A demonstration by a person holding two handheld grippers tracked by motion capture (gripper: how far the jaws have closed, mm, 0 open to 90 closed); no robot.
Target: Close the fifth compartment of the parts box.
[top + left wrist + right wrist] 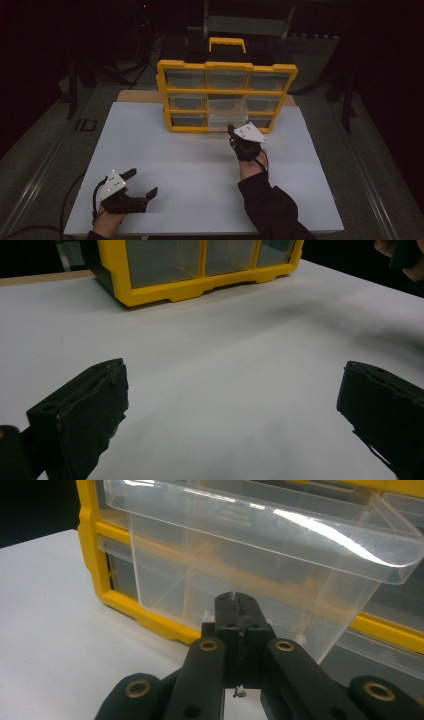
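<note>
At the far middle of the white bench (200,165) stands a yellow drawer cabinet (226,95), and the thing in hand is its clear drawer (226,116), drawn partly out of the middle column toward the person. The right tool (233,131) sits directly in front of that drawer, its tip at the drawer's front face; in the right gripper view the tool (235,600) has its jaws pressed together, with nothing visibly between them, and the clear drawer (260,565) rises just beyond and above the tip. Whether the tip touches the plastic front cannot be told. The drawer's long axis runs from the cabinet straight out toward the person, in line with the right forearm, so any push in or pull out would, as I judge it, travel along that same line. The left tool (141,184) rests near the front left corner of the bench, well apart from the cabinet, its jaws spread wide and empty; in the left gripper view the left tool (232,400) faces bare bench. The right hand is clearly the nearer one.
</note>
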